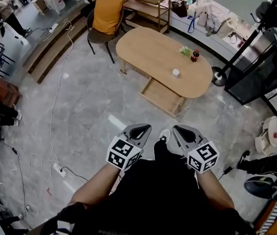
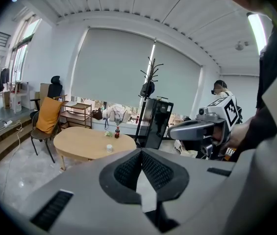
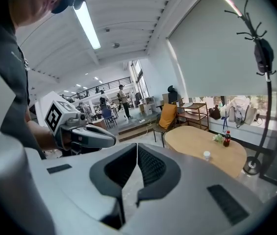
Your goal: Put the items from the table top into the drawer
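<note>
An oval wooden table (image 1: 150, 48) stands some way ahead of me on the grey floor. On it are a dark bottle with a red cap (image 1: 195, 56), a small green-and-white item (image 1: 185, 50) and a small white cup (image 1: 176, 73). A shallow wooden drawer (image 1: 162, 97) is pulled out under the table's near side. My left gripper (image 1: 141, 128) and right gripper (image 1: 182, 129) are side by side in front of my body, far short of the table, both shut and empty. The table (image 2: 84, 142) and bottle (image 2: 117, 132) show in the left gripper view; the cup (image 3: 206, 155) shows in the right gripper view.
A chair with an orange cushion (image 1: 106, 16) stands left of the table, a low wooden shelf (image 1: 150, 4) behind it. A coat stand (image 1: 236, 58) and black cabinet (image 1: 263, 75) are at the right. Cables and a power strip (image 1: 59, 169) lie on the floor at the left.
</note>
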